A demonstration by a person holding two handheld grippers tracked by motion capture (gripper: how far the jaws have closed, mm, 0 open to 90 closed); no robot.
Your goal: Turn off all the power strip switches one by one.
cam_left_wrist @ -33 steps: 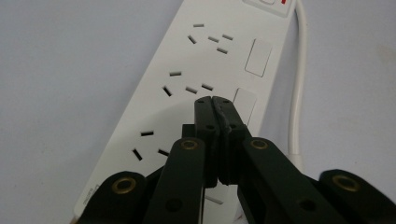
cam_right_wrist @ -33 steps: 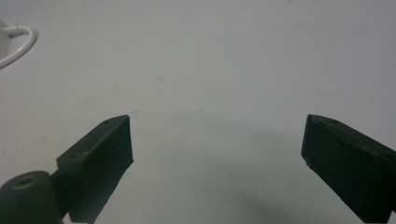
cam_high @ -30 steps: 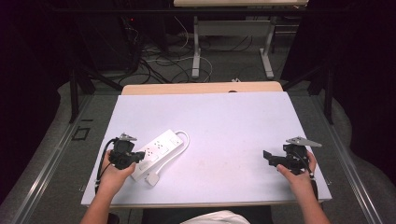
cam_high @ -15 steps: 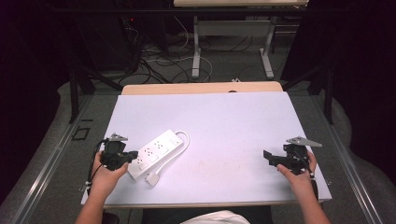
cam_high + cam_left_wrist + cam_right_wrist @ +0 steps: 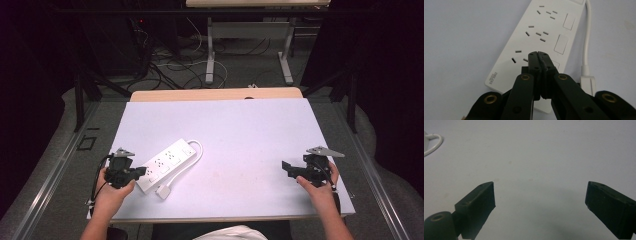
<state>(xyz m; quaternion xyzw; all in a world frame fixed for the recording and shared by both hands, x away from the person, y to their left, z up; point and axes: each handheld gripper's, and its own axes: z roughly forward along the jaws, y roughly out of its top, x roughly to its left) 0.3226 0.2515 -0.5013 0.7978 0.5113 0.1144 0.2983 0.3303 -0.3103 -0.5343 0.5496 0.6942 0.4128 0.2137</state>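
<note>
A white power strip [image 5: 167, 161] [image 5: 541, 32] lies aslant on the white table [image 5: 240, 130], left of the middle. Its white cord [image 5: 194, 154] [image 5: 587, 42] loops back to a plug [image 5: 162, 191] [image 5: 587, 82] beside its near end. My left gripper [image 5: 142, 171] [image 5: 537, 53] is shut with nothing between its jaws, and its tips hover over the strip's near end. Far right near the front edge, my right gripper [image 5: 286, 168] [image 5: 540, 192] is wide open over bare table. A bit of the cord [image 5: 432, 143] appears at its upper left.
A wooden edge [image 5: 215, 94] borders the table's far side. Beyond it are desk legs [image 5: 211, 50] and loose floor cables [image 5: 175, 62]. Metal rails [image 5: 55, 170] run along both sides of the table.
My left gripper drew back to the left from the power strip's side to its near end. The right gripper and the strip stayed put.
</note>
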